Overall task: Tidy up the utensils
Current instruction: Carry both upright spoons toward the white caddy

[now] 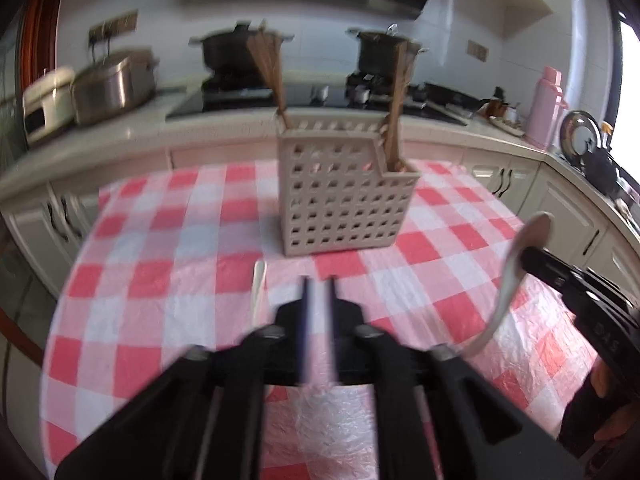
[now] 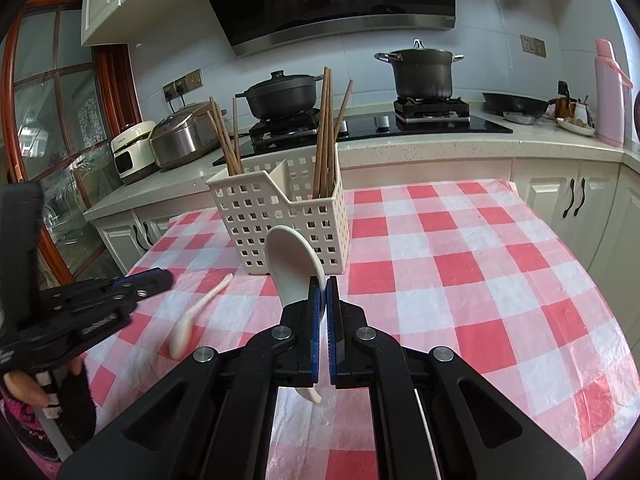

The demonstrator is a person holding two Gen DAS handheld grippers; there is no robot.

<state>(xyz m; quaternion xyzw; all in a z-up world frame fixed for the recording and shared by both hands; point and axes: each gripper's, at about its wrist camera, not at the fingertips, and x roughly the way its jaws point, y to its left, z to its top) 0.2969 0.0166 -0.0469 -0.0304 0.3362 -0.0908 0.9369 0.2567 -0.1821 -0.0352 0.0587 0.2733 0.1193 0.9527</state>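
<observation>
Between right gripper [image 2: 323, 280] jaws: glossy white spoon [image 2: 290, 266], clamped; left gripper [image 1: 319, 280] jaws narrowly parted, holding nothing.

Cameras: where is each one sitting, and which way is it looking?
Left wrist: sits on the left gripper, looking across the checked table at the basket and stove; the right gripper holding a spoon shows at the right edge.
Right wrist: sits on the right gripper, shut on the spoon, facing the basket; the left gripper and a hand show at left.
Shared: basket, chopsticks, table, held spoon, a second spoon lying on the table.
</observation>
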